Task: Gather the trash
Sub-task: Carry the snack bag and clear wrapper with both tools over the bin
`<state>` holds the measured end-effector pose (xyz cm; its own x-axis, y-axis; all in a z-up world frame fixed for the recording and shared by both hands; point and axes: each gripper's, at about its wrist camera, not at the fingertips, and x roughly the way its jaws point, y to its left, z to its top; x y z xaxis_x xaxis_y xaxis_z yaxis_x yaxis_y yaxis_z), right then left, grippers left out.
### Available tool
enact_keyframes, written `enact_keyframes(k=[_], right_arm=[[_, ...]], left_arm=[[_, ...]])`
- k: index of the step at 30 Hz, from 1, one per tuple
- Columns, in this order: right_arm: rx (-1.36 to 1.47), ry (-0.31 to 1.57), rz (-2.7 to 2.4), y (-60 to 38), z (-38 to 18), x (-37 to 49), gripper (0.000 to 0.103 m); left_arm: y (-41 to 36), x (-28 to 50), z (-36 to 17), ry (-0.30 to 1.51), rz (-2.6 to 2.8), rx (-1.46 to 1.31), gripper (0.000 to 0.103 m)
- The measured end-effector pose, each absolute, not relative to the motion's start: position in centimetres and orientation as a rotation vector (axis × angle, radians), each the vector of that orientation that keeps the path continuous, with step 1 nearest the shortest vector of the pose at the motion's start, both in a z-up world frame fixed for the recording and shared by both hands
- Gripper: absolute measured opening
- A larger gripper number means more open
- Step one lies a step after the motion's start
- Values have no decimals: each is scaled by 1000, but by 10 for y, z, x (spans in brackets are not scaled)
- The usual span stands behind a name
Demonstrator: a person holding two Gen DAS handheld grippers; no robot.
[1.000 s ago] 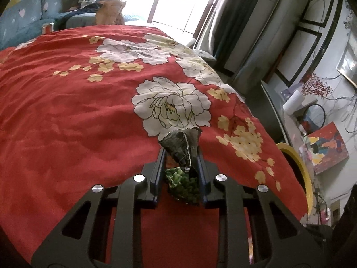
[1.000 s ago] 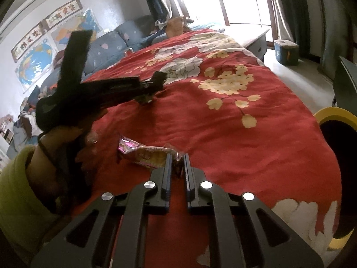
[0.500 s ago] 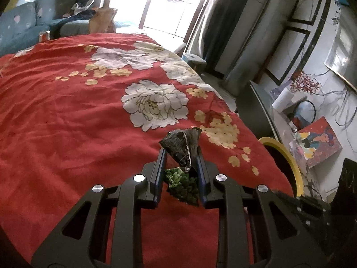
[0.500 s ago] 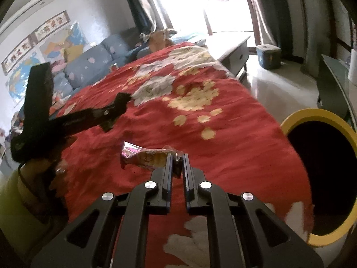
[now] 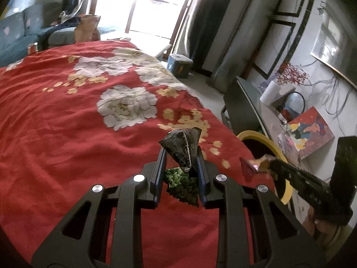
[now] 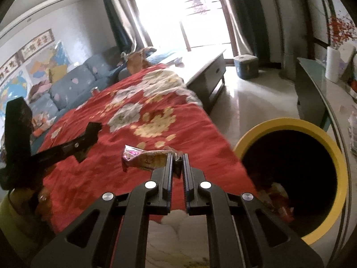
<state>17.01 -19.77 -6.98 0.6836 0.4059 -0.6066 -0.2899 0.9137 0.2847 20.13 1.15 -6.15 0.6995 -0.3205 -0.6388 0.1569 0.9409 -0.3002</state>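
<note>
Trash [image 6: 279,198] inside yellow bin [image 6: 330,147], right-wrist view only

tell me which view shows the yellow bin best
The right wrist view: the yellow bin shows nearly its whole rim and dark inside, with some trash at the bottom. In the left wrist view, the right gripper and bedspread cover part of it.

Crumpled dark-green snack wrapper [image 5: 181,156] held aloft above red floral bedspread [image 5: 67,129]; pink-yellow wrapper [image 6: 145,159] held near yellow-rimmed bin [image 6: 312,129], which contains other trash.
</note>
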Motion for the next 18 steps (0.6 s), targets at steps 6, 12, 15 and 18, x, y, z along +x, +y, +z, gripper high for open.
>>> enact_keyframes(k=[6,12,15,18], right_arm=[[187,694,344,-218,-65,170,8],[204,673,304,-237,-61,172,8],[212,664,287,-245,-59,172,8],[218,655,270,-253,-57,171,8]], left_arm=[[-7,196,-54,741,-302,-205,19],[-26,192,-50,739,-340,-180,19],[-37,190,-48,737,-356,-165,19],[-47,189,-47,739,-370,-156,19]])
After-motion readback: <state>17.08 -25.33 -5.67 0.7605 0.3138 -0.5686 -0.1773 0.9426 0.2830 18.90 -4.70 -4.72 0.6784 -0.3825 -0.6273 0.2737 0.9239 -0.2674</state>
